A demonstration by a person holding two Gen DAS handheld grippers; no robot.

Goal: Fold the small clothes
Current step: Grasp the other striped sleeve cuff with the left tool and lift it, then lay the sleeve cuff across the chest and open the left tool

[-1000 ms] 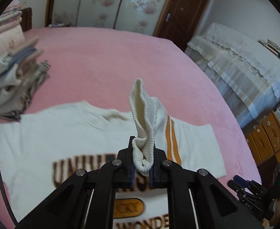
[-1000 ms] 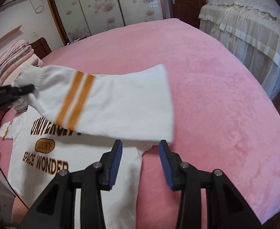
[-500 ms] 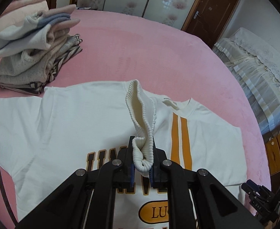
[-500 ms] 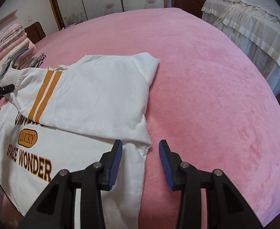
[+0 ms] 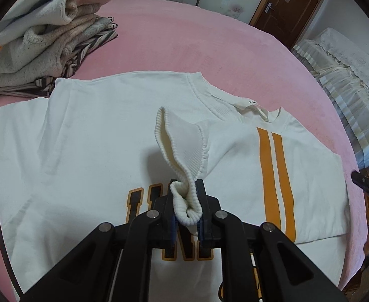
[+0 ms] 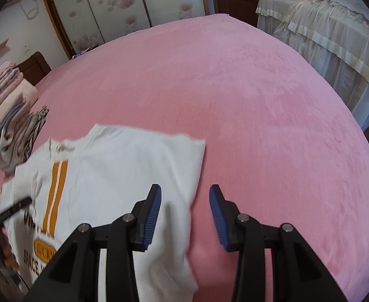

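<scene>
Now my left gripper (image 5: 187, 209) pinches the cuff (image 5: 182, 148); right gripper (image 6: 185, 214) is spread. Dropping crooked could bunch the sleeve (image 5: 272, 176).

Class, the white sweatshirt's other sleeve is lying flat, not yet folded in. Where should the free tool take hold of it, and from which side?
Grip the flat sleeve at its outer end, coming in low from beyond the garment's edge. It lies spread on the pink bed cover, so only its edge offers a pinchable lip. The left tool holds the striped sleeve's ribbed cuff likewise.

White sweatshirt (image 5: 88, 136), orange stripes (image 5: 275, 176); pink bedspread (image 6: 234, 95)
</scene>
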